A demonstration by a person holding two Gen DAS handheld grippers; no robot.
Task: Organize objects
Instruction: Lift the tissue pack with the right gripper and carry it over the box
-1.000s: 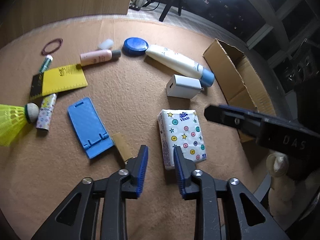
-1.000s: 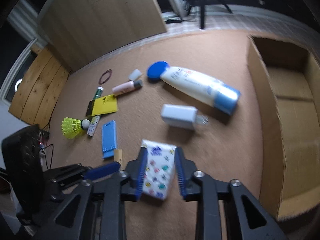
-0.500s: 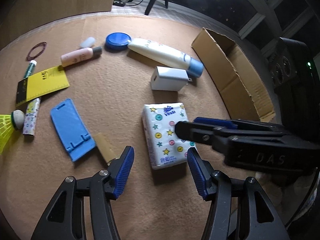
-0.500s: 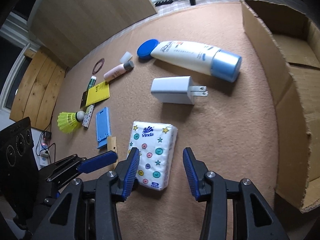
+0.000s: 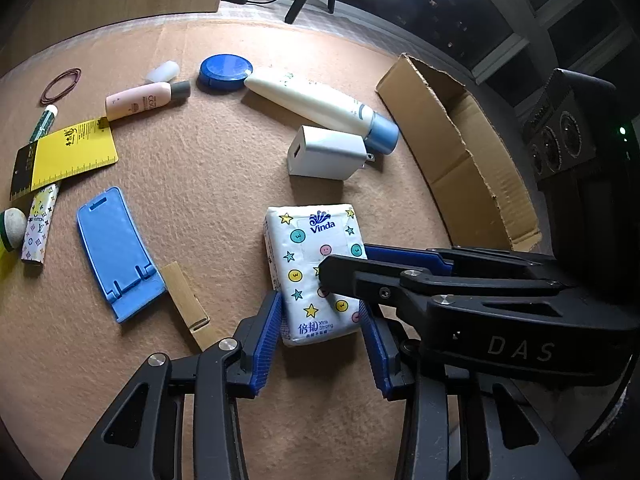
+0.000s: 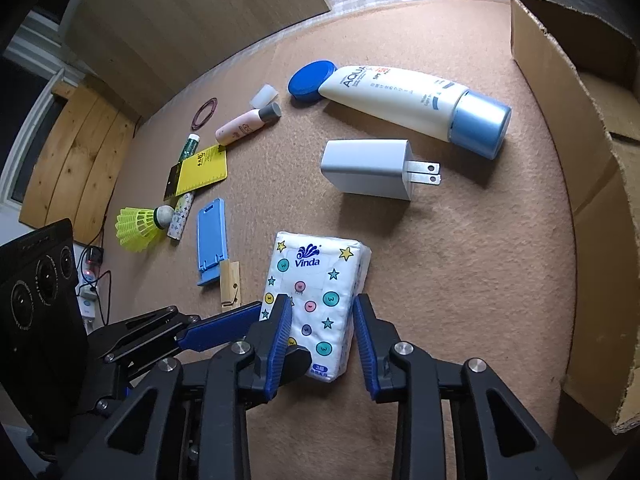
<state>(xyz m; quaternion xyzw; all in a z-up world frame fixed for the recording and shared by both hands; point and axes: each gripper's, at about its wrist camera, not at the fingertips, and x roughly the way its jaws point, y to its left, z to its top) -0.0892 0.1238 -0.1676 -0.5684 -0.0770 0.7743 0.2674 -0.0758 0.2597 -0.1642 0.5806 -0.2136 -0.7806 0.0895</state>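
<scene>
Both grippers have closed in around the tissue pack since a second ago, when the left gripper sat short of it with its jaws close together, and both sets of jaws have just been narrowing. Across the brown felt mat things are lying scattered, and the open cardboard box is sitting at its right edge, well apart from the pack. Next in size, the white tube with the blue cap is lying just beyond the white charger, and the blue phone stand is lying to the left, touching a wooden clip.

Lying flat on the mat, the tissue pack is sitting between the left gripper's blue pads, which are flanking its near end; whether they are pressing on it cannot be told. In its own view, the right gripper is straddling the pack's sides partly open, its left pad at the pack's edge, its right pad just beside it; a firm grip cannot be told.
</scene>
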